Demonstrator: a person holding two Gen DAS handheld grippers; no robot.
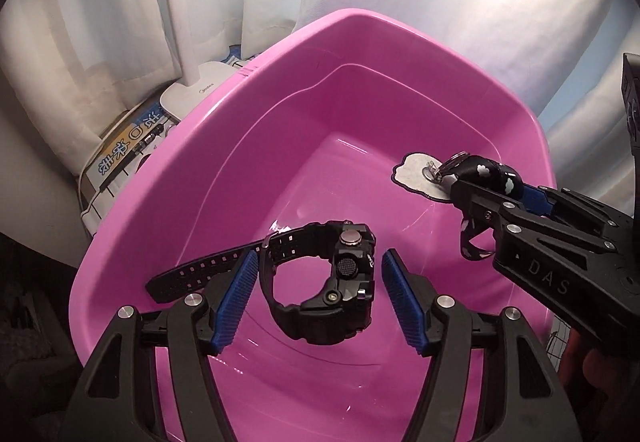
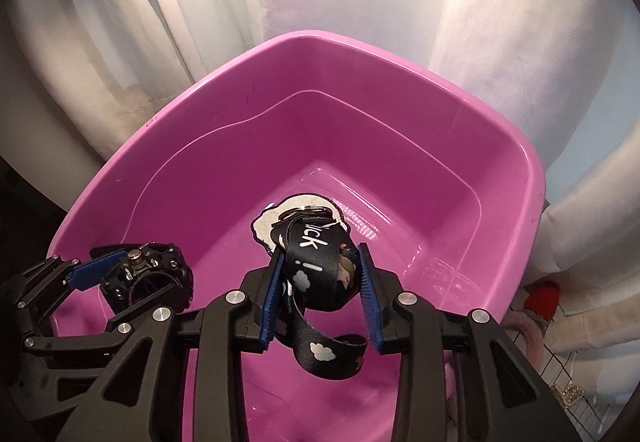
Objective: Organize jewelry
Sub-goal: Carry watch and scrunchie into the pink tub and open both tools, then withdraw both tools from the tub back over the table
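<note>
Straddling watch [image 1: 320,282] (apparently loose), left tongs [image 1: 316,298] gape.

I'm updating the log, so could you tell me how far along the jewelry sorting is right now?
Done: the black watch lies in the pink tub, between the open pads of the left gripper. In hand: the right gripper is closed on a black cloud-print strap with a white charm, low inside the tub. Left: releasing the strap; a sparkly piece lies outside.

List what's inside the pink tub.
Inside the pink tub: a black watch between the left gripper's open fingers, and a black cloud-print strap with its white charm, between the right gripper's pads. The floor beneath them is hidden.
</note>
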